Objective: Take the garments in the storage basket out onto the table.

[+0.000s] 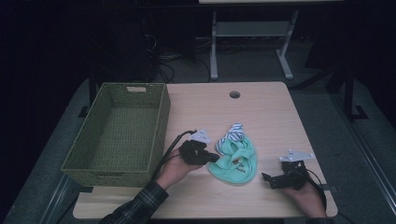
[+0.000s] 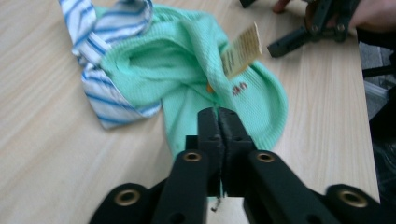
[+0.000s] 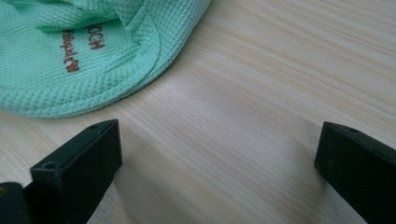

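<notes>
A mint-green waffle-knit bib (image 1: pixel 236 161) with orange lettering and a paper tag (image 2: pixel 242 50) lies on the wooden table (image 1: pixel 266 116). A blue-and-white striped cloth (image 1: pixel 233 132) is tucked against its far side. My left gripper (image 1: pixel 215 157) is at the bib's left edge. In the left gripper view its jaws (image 2: pixel 218 116) are pressed together on a fold of the green bib (image 2: pixel 187 70), beside the striped cloth (image 2: pixel 100 28). To the bib's right, my right gripper (image 1: pixel 270 179) rests low over the table. Its jaws (image 3: pixel 219 154) stand wide apart over bare wood, short of the bib (image 3: pixel 70 46).
A large green woven basket (image 1: pixel 161 121), with nothing in it, sits at the table's left side, close to my left hand. A cable hole (image 1: pixel 234 94) is near the table's far edge. Bare wood lies beyond and to the right of the cloths.
</notes>
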Demonstrator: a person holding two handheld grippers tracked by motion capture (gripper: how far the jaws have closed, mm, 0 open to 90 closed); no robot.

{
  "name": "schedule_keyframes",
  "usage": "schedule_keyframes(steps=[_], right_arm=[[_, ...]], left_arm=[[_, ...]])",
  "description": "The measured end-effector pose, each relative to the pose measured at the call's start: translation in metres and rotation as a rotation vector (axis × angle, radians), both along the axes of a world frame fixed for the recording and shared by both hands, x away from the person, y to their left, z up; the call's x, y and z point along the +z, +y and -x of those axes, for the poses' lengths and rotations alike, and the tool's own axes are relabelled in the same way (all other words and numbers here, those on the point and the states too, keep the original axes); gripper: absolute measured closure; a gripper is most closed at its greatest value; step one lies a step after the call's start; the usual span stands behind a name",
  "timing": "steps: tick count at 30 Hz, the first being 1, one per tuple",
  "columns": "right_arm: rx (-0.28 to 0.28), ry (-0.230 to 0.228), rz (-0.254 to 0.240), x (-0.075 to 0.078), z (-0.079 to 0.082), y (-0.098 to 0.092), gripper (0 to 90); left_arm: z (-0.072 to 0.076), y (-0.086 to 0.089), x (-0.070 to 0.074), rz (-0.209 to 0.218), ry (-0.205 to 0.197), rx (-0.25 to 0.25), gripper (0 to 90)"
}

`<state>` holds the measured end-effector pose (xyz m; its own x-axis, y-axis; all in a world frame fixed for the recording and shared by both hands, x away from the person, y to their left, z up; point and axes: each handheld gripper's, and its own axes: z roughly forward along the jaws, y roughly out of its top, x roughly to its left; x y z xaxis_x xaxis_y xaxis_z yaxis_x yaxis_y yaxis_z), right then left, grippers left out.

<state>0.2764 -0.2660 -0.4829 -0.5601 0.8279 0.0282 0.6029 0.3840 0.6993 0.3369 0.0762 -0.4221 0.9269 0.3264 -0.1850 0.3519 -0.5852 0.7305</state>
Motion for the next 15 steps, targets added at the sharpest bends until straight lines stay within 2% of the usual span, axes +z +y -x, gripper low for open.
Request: schedule_keyframes(steps=[4, 11, 15], right_arm=[[0.001, 0.000, 0.000, 0.000, 0.000, 0.000, 0.3], [0.000, 0.001, 0.000, 0.000, 0.000, 0.000, 0.3], [0.000, 0.001, 0.000, 0.000, 0.000, 0.000, 0.3]], left_arm=[[0.011, 0.003, -0.006, -0.014, -0.008, 0.002, 89.6], [0.015, -0.001, -0.023, -0.060, 0.017, -0.017, 89.6], [0.017, -0.008, -0.035, -0.097, 0.011, -0.029, 89.6]])
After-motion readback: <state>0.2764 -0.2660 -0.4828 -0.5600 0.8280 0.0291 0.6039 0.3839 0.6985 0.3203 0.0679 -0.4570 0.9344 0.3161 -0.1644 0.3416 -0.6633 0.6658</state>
